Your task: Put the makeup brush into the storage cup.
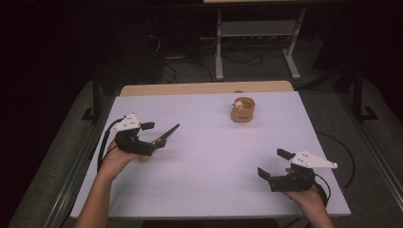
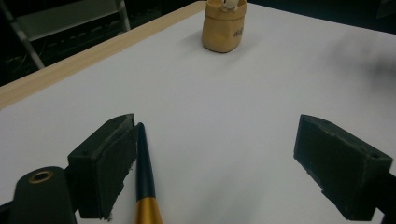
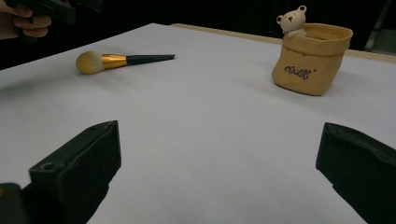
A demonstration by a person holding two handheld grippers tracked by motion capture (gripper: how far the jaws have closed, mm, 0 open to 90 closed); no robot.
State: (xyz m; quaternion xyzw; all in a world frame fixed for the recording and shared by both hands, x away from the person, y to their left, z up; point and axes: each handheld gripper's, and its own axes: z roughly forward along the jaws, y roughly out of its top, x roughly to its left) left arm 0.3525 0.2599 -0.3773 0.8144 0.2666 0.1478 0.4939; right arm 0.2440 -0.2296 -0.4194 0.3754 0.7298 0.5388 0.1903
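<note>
The makeup brush [image 3: 122, 60] lies flat on the white table surface [image 1: 209, 161] near its left edge, about midway between the front and far edges. Its tan bristle head [image 3: 89, 62] points toward the person's side, a gold ferrule [image 3: 114, 60] follows, and the dark tapered handle [image 1: 169, 133] runs toward the far right. In the left gripper view the handle lies just beside the inner face of one jaw pad [image 2: 112, 163], close enough that I cannot tell whether it touches; the other jaw stands well away from it.

The left gripper [image 1: 151, 135] sits over the brush's head end, held in the person's left hand [image 1: 119, 159], and its jaws are spread wide with nothing pinched between them. A grey three-cornered plate [image 1: 126, 122] tops it, and a black cable [image 1: 102, 147] trails off toward the left edge.

The right gripper [image 1: 273, 164] is held by the right hand [image 1: 306, 194] near the front right corner of the surface, well apart from the brush. Its jaws are also spread wide and grip nothing.

Toward the far edge, right of centre, stands a tan pouch-shaped holder [image 3: 310, 58], upright, with dark lettering on its side and a small white bear figure [image 3: 292, 21] peeking over its rim. A strip of bare wood [image 1: 204, 88] runs along the far edge behind it.
</note>
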